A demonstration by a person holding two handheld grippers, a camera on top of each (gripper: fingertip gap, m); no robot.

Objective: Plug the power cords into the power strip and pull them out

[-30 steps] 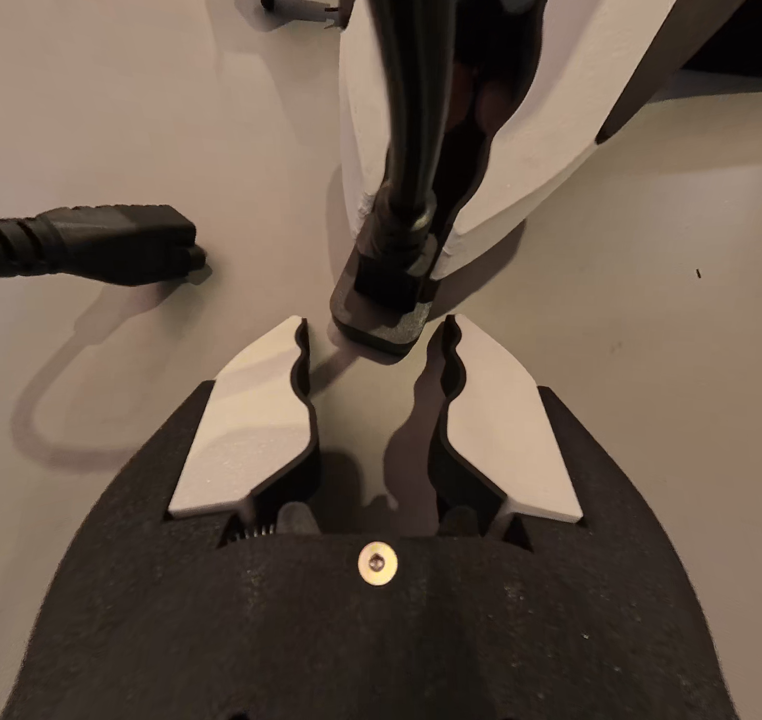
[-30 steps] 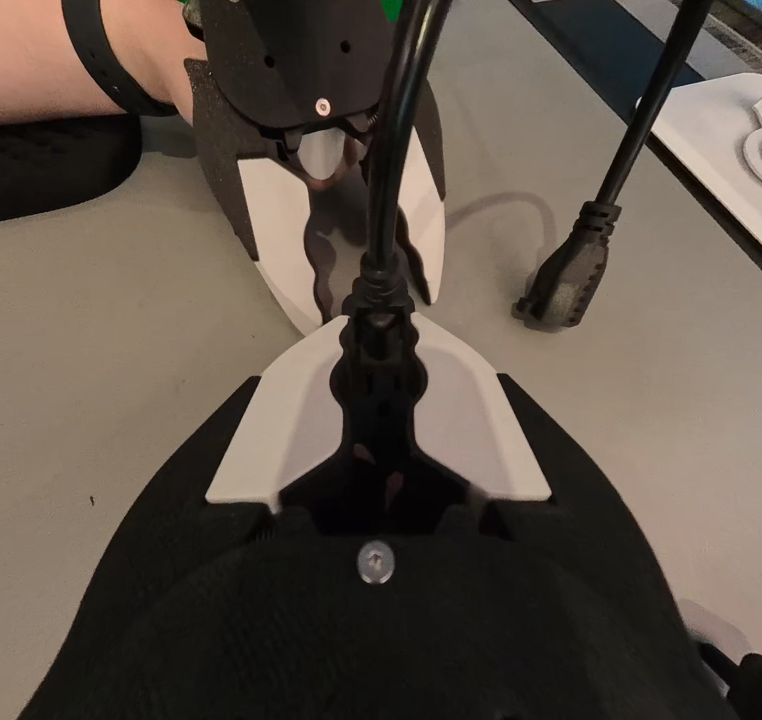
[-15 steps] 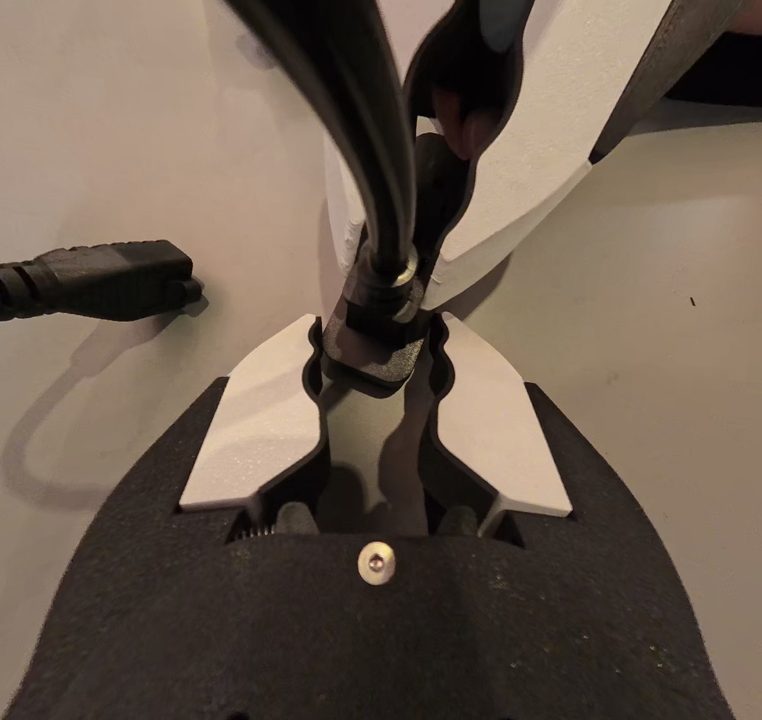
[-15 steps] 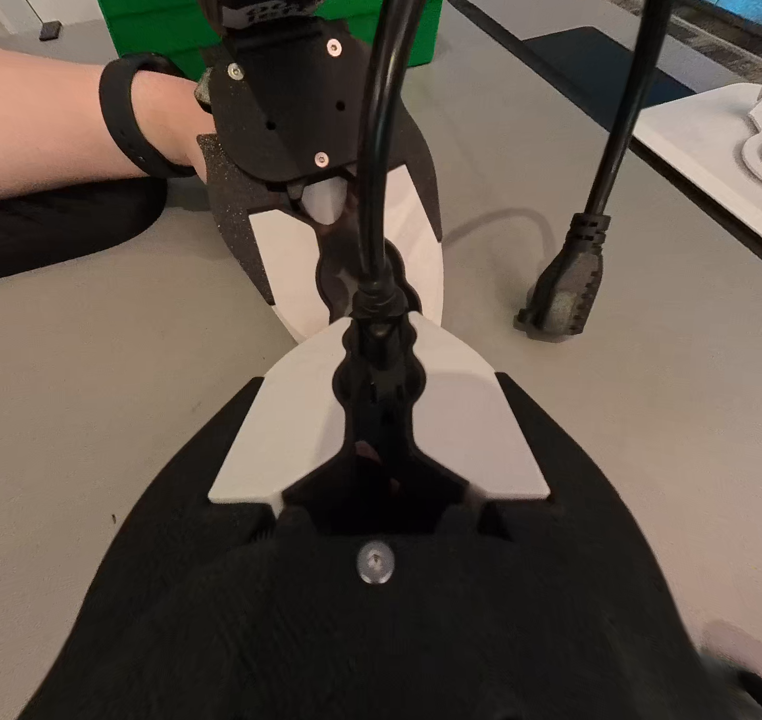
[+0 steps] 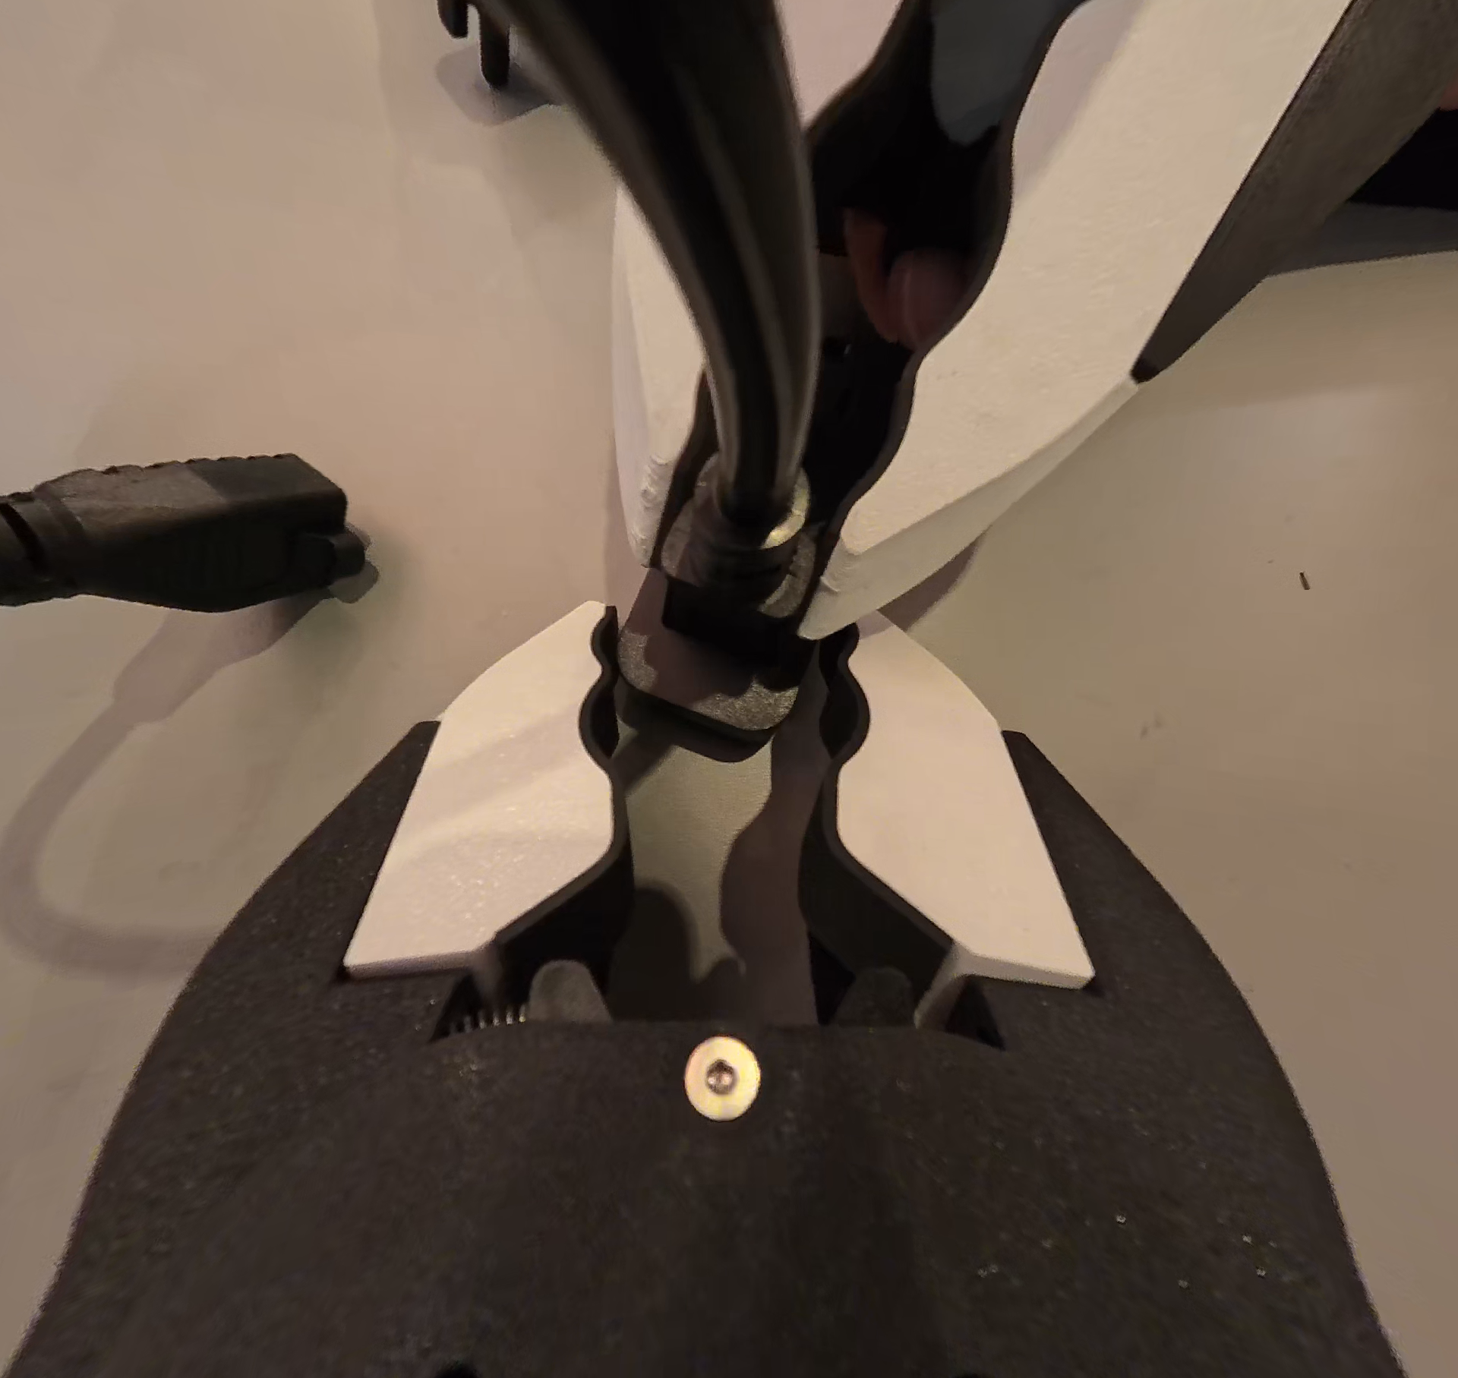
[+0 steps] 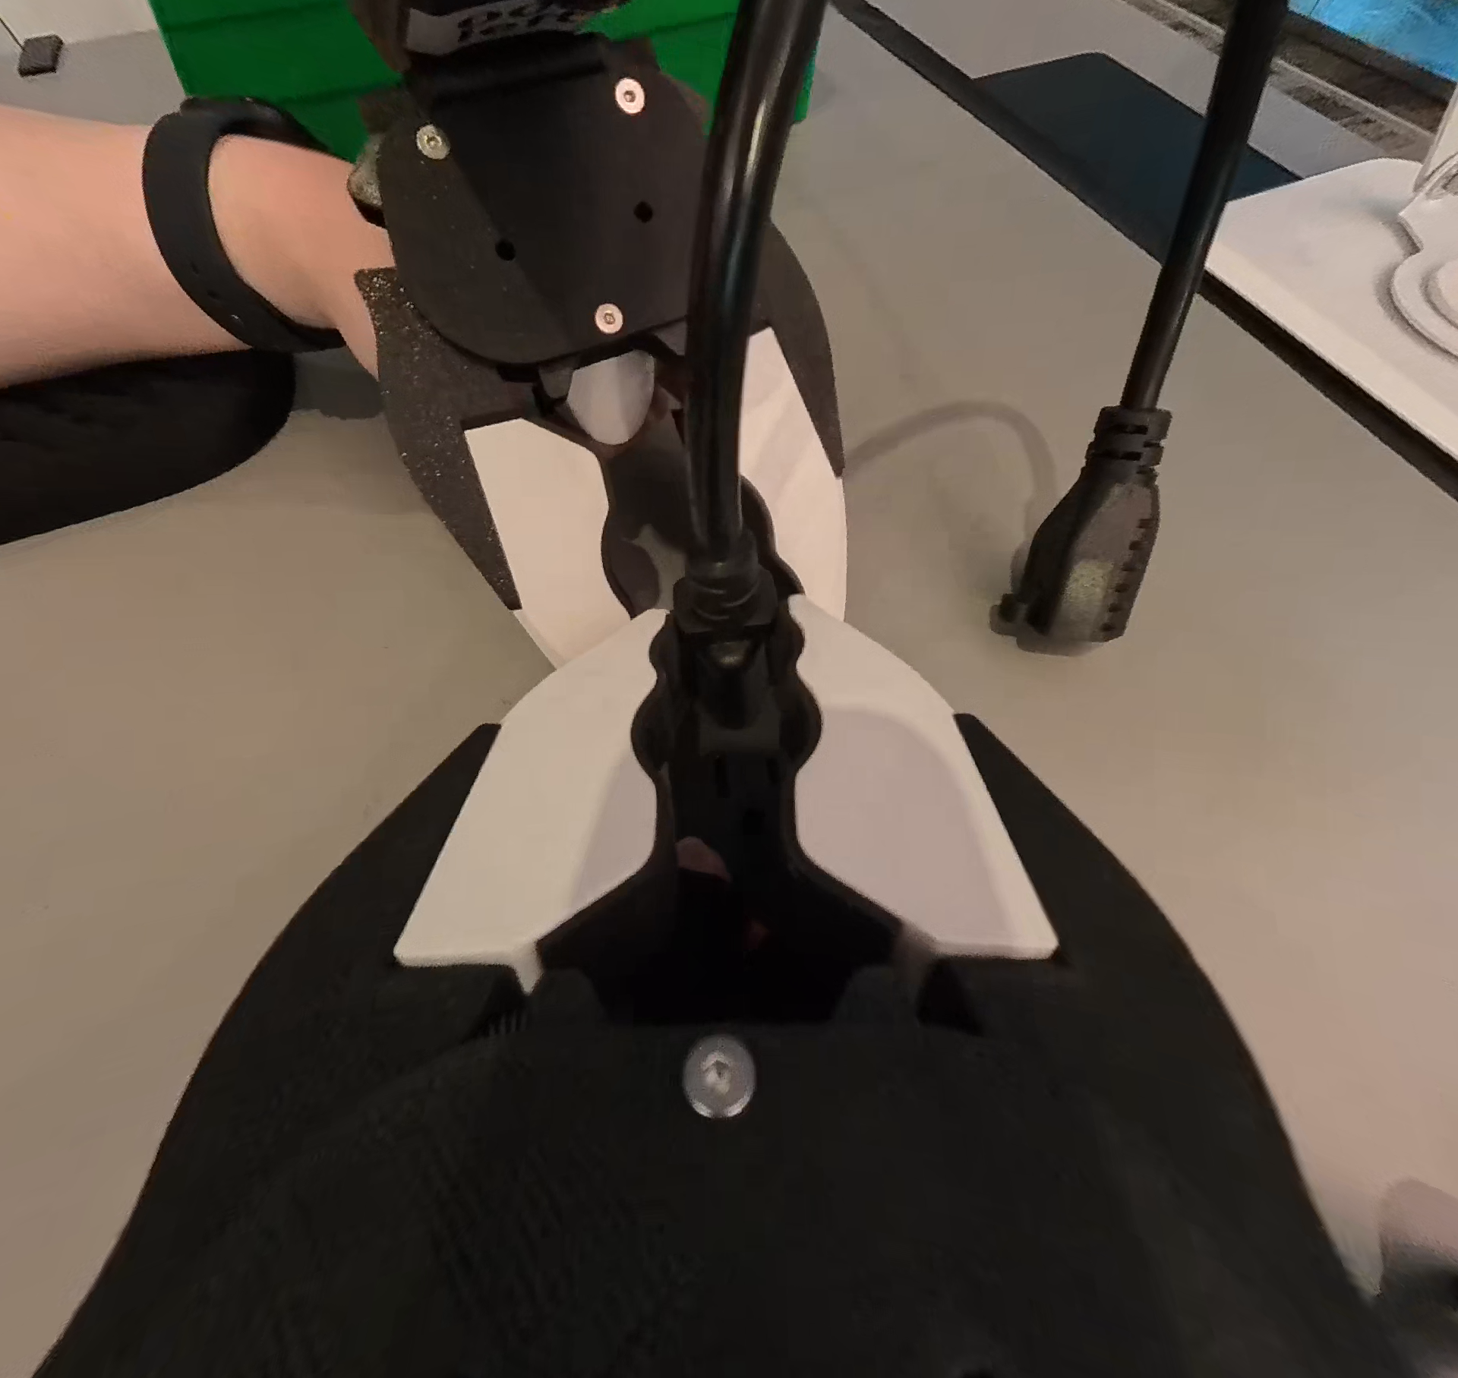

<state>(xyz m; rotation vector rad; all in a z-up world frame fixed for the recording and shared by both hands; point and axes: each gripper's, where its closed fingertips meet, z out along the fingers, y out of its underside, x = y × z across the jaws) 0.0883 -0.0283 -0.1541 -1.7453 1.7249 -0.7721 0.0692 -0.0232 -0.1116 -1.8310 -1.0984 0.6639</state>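
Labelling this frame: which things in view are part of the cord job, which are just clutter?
Job:
- held cord connector, clamped by right hand-held gripper
- left hand-held gripper, open around it
- second cord connector, standing on table

Clutter:
- green box
- white tray
- dark mat

Black plug (image 6: pixel 730 709), white-fingered black tool (image 6: pixel 730 677), grey table (image 6: pixel 237 709), green box (image 6: pixel 260 38).
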